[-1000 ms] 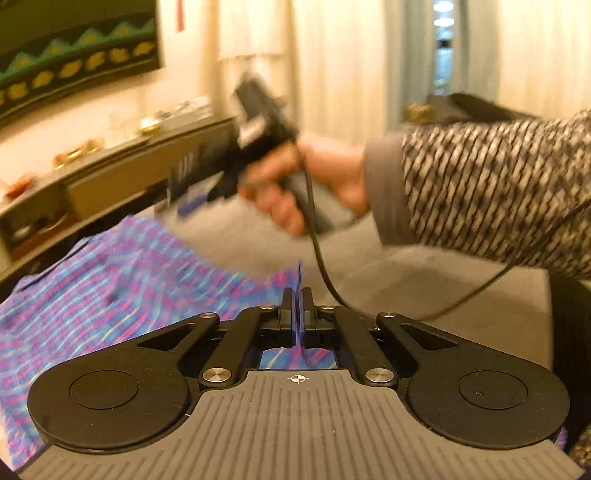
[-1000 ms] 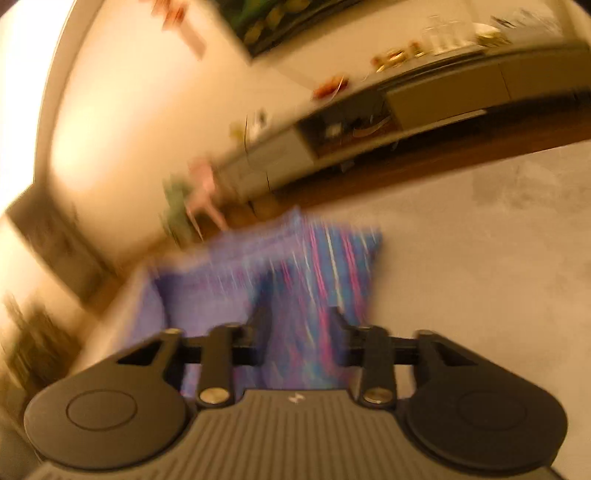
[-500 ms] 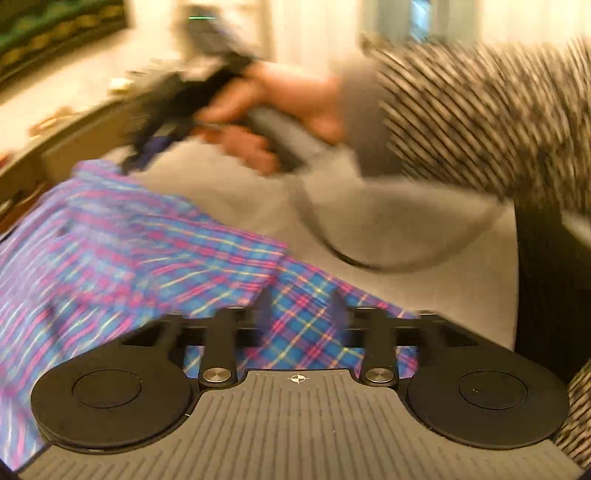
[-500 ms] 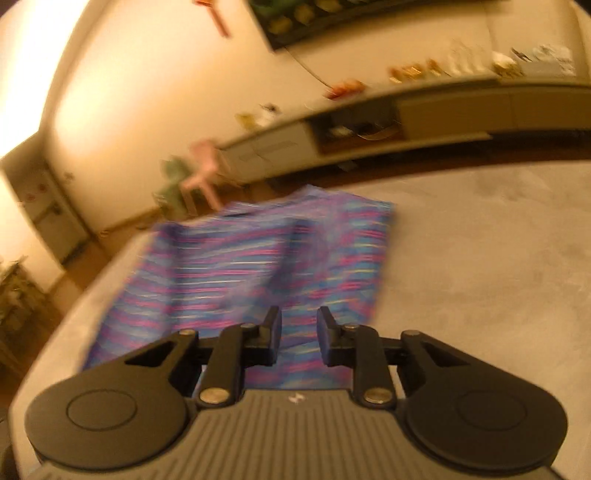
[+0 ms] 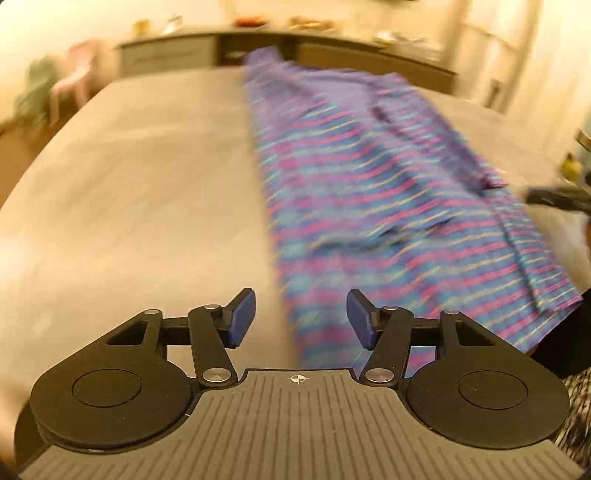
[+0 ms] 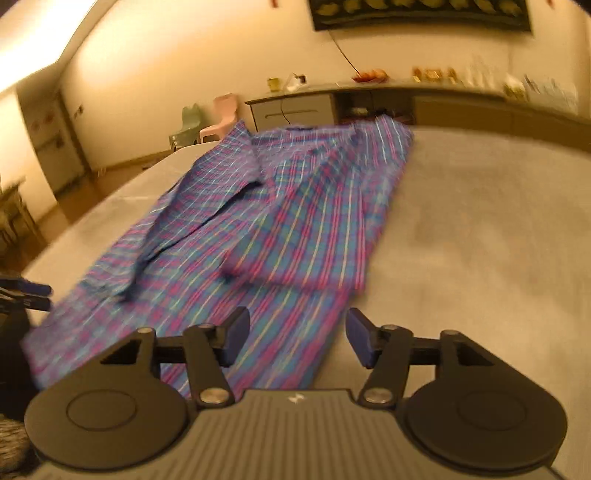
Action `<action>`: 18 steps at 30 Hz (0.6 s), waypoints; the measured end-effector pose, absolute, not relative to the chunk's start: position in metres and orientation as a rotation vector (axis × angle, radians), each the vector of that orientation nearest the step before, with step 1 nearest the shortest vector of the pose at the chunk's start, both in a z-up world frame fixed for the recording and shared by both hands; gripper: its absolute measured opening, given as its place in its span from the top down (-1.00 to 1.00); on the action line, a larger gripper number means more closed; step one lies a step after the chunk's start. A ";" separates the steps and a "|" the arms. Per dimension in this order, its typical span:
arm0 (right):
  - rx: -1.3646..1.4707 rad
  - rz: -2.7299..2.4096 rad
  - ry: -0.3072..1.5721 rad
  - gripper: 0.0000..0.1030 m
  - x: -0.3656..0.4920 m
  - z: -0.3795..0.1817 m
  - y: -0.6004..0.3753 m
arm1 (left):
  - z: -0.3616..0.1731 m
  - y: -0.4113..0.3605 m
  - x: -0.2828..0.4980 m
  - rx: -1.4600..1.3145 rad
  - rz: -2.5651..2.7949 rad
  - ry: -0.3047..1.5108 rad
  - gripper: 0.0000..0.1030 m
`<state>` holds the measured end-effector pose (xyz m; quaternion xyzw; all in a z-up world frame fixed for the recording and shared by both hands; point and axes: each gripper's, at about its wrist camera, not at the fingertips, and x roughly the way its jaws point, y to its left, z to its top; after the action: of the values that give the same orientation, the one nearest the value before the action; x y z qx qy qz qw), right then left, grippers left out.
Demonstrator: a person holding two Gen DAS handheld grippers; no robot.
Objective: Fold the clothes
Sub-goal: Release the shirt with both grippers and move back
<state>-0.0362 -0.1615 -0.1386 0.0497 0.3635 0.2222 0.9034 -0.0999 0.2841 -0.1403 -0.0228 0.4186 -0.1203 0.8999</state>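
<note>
A blue, pink and purple plaid shirt point(image 5: 388, 206) lies on the grey bed point(image 5: 140, 192), with both sides folded in lengthwise; it also shows in the right wrist view point(image 6: 266, 236). My left gripper point(image 5: 301, 319) is open and empty, above the shirt's near left edge. My right gripper point(image 6: 295, 338) is open and empty, above the shirt's near right edge on the grey bed point(image 6: 480, 251). The left gripper's tips also show at the left edge of the right wrist view point(image 6: 26, 291).
A long low cabinet point(image 6: 443, 107) with small items on top runs along the far wall. Two small plastic chairs point(image 6: 207, 122) stand on the floor at the far left. A dark wall hanging point(image 6: 421, 13) is above the cabinet.
My left gripper let go of the shirt and opened. My right gripper opened wider. Both pulled back towards the near end of the shirt, which now lies flat.
</note>
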 end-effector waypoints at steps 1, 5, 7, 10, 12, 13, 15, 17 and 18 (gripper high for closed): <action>0.109 0.453 0.774 -0.16 -0.048 -0.140 -0.163 | -0.143 0.292 -0.105 -0.077 -0.244 0.881 0.06; 0.112 0.413 0.842 -0.19 -0.090 -0.146 -0.168 | -0.155 0.299 -0.115 -0.152 -0.270 0.927 0.05; 0.109 0.394 0.841 -0.22 -0.101 -0.149 -0.165 | -0.156 0.293 -0.115 -0.143 -0.288 0.915 0.00; 0.068 0.363 0.814 -0.21 -0.107 -0.144 -0.157 | -0.156 0.284 -0.111 -0.109 -0.288 0.896 0.03; 0.020 0.378 0.752 -0.20 -0.101 -0.130 -0.149 | -0.144 0.277 -0.104 -0.054 -0.309 0.847 0.03; -0.019 0.389 0.720 -0.20 -0.092 -0.122 -0.142 | -0.136 0.273 -0.096 -0.018 -0.316 0.815 0.03; -0.090 0.417 0.670 -0.15 -0.070 -0.107 -0.126 | -0.118 0.264 -0.080 0.053 -0.338 0.741 0.02; -0.144 0.452 0.630 -0.06 -0.041 -0.093 -0.106 | -0.097 0.253 -0.059 0.115 -0.375 0.654 -0.02; -0.169 0.460 0.624 0.06 -0.023 -0.090 -0.096 | -0.091 0.246 -0.045 0.129 -0.388 0.635 -0.02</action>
<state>-0.0233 -0.0963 -0.0899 -0.0821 0.3037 0.2238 0.9225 -0.0449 0.2464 -0.0913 0.0631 0.3098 -0.1897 0.9296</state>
